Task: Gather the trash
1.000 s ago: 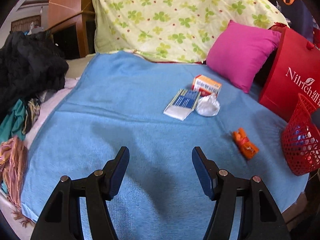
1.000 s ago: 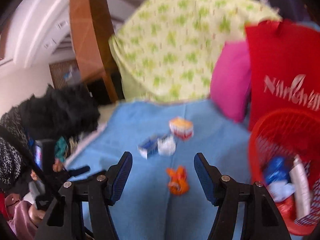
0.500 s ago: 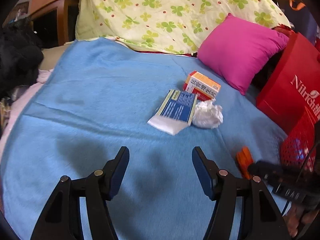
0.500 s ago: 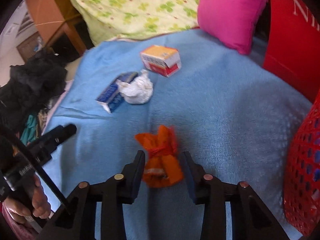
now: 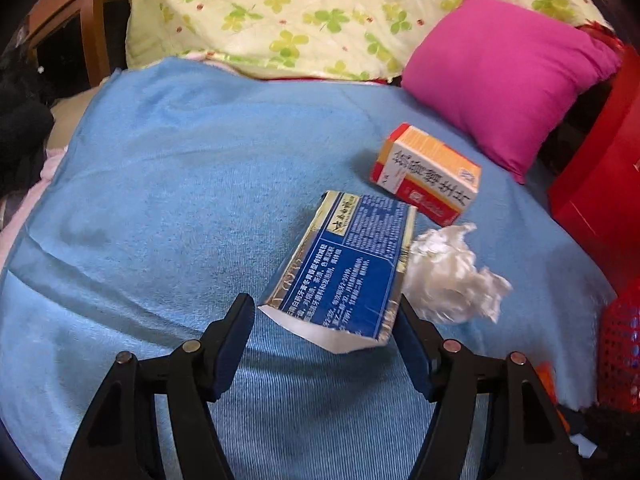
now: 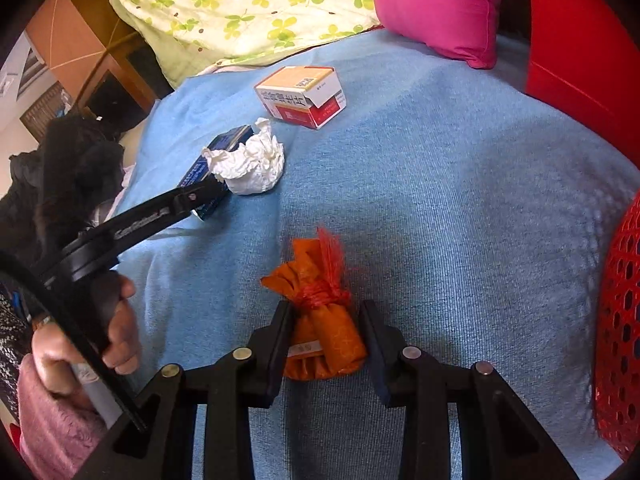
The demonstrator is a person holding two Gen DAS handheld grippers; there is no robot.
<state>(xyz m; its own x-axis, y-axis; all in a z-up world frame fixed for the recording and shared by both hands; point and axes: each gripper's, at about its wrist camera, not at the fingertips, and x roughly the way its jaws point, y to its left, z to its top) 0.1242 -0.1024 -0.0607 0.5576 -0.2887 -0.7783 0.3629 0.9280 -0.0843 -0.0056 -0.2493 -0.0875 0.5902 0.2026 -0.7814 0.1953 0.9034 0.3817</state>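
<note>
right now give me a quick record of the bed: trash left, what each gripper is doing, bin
surface: blue blanket
loose trash: orange-and-white box; crumpled tissue
left gripper: jaws opening, flat blue carton between the fingers, not clamped
right gripper: shut on orange packet
bin: red mesh basket at the right edge
also on the bed: pink cushion

The right gripper (image 6: 326, 336) points steeply down, jaws clamped. The left gripper (image 5: 324, 320) tilts down too, jaws opening, gripping nothing.
</note>
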